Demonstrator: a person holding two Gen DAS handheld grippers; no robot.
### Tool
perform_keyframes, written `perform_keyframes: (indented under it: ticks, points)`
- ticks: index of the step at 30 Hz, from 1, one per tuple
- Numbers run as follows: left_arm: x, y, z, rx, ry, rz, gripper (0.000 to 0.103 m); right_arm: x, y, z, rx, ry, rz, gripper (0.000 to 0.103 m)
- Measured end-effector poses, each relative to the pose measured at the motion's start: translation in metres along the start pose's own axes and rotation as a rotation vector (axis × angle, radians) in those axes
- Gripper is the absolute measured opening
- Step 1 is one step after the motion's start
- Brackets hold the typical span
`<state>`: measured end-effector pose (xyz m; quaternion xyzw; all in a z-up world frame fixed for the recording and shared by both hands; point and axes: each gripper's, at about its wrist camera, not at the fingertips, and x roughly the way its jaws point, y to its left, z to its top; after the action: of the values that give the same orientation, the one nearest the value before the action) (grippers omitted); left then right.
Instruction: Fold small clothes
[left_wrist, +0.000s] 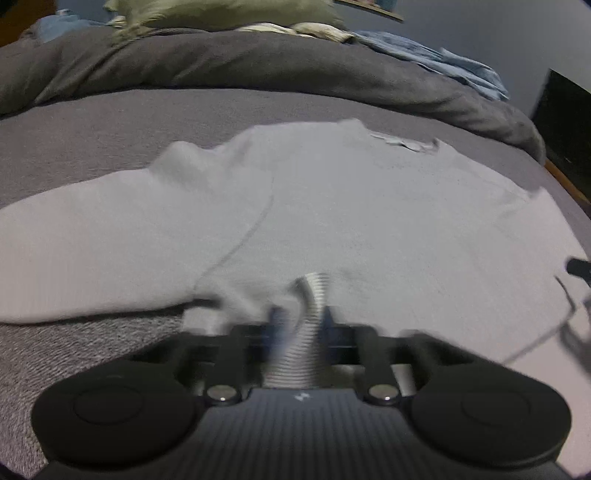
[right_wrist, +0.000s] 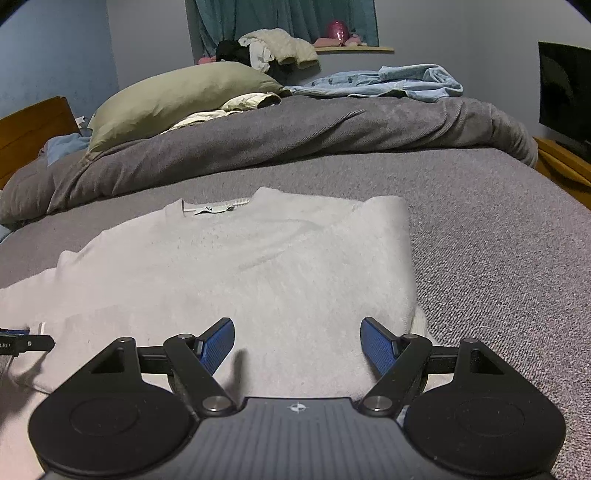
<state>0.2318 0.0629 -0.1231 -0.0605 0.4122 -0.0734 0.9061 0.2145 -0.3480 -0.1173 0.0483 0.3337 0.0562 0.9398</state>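
Note:
A pale grey sweater (right_wrist: 258, 266) lies flat on the grey bed, neck label at the far side, its right side folded in. In the left wrist view the sweater (left_wrist: 351, 206) spreads ahead with one sleeve out to the left. My left gripper (left_wrist: 301, 321) is shut on the sweater's ribbed hem (left_wrist: 312, 306), which bunches up between the fingers; the view is blurred. My right gripper (right_wrist: 297, 341) is open and empty, its blue pads (right_wrist: 218, 341) just above the near edge of the sweater. The left gripper's tip (right_wrist: 22, 341) shows at the left edge of the right wrist view.
A rumpled grey duvet (right_wrist: 295, 136) lies across the bed behind the sweater. An olive pillow (right_wrist: 177, 96) and blue clothes (right_wrist: 388, 83) sit beyond it. A wooden headboard (right_wrist: 29, 129) is at the left, a dark screen (right_wrist: 565, 96) at the right.

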Motion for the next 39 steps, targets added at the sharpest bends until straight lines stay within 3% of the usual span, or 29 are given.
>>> perform_keyframes:
  ticks: [2, 4, 9, 12, 16, 22, 25, 28, 31, 33, 36, 39]
  points:
    - [-0.004, -0.007, 0.001, 0.056, -0.031, 0.026, 0.006, 0.0, 0.0, 0.0, -0.005, -0.001, -0.002, 0.078]
    - [-0.008, -0.009, 0.001, 0.048, -0.051, 0.056, 0.006, 0.0, 0.0, 0.0, -0.003, -0.003, -0.003, 0.078]
    - [-0.007, -0.004, -0.002, 0.017, -0.016, 0.121, 0.006, -0.003, 0.0, 0.003, -0.016, -0.043, -0.034, 0.074]
    - [-0.01, -0.002, 0.0, 0.01, -0.01, 0.177, 0.006, -0.006, -0.003, 0.003, -0.029, -0.085, -0.093, 0.067]
    - [-0.01, 0.002, 0.0, -0.009, 0.016, 0.22, 0.006, -0.006, -0.018, 0.007, 0.021, -0.126, -0.161, 0.065]
    - [-0.008, 0.005, -0.002, 0.011, 0.02, 0.192, 0.007, 0.027, -0.041, 0.002, 0.101, 0.06, -0.198, 0.058]
    - [-0.012, 0.012, -0.005, 0.018, 0.009, 0.169, 0.018, 0.027, -0.041, 0.003, 0.085, 0.052, -0.206, 0.06]
    - [-0.017, 0.017, -0.006, 0.009, 0.0, 0.166, 0.033, 0.017, -0.041, 0.006, 0.109, -0.025, -0.199, 0.065]
    - [-0.032, 0.029, -0.007, -0.034, -0.065, 0.096, 0.042, 0.012, -0.044, 0.009, 0.141, -0.078, -0.184, 0.073]
    - [-0.043, 0.042, -0.008, -0.061, -0.114, 0.063, 0.065, 0.008, -0.045, 0.009, 0.142, -0.101, -0.193, 0.076]
    - [-0.058, 0.067, -0.01, -0.116, -0.172, 0.09, 0.072, 0.003, -0.042, 0.006, 0.143, -0.117, -0.184, 0.081]
    - [-0.068, 0.101, -0.019, -0.243, -0.191, 0.14, 0.073, 0.003, -0.038, 0.004, 0.138, -0.13, -0.182, 0.089]
